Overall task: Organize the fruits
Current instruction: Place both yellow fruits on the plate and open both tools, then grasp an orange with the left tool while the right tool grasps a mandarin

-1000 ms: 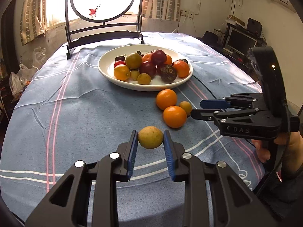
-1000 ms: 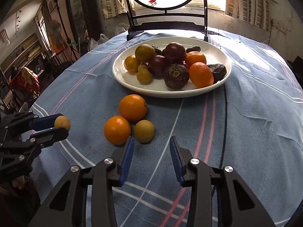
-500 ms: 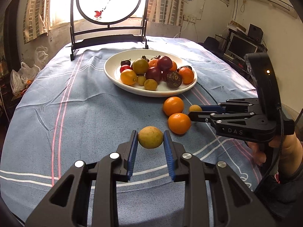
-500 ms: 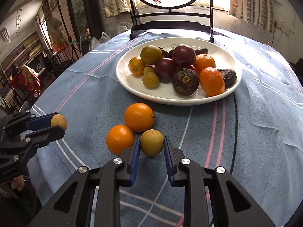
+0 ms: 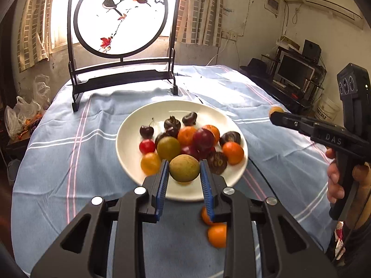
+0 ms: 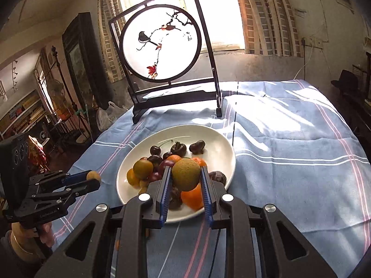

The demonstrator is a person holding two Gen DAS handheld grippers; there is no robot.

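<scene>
We've got our left gripper (image 5: 183,180) clamped on a greenish-yellow fruit (image 5: 184,168), held up over the near rim of the white plate (image 5: 129,139). Our right gripper (image 6: 185,190) is clenched too, squeezing another greenish-yellow fruit (image 6: 186,174) above the plate's (image 6: 222,143) near side. The plate sits on the blue striped cloth (image 5: 69,162) covering the counter, piled with oranges, dark plums, cherries and a red tomato (image 5: 147,146). Down on the cloth, just beside our left gripper's right finger, two oranges (image 5: 216,235) lie close together. Behind the plate stands a round bird-painted screen (image 5: 121,18).
</scene>
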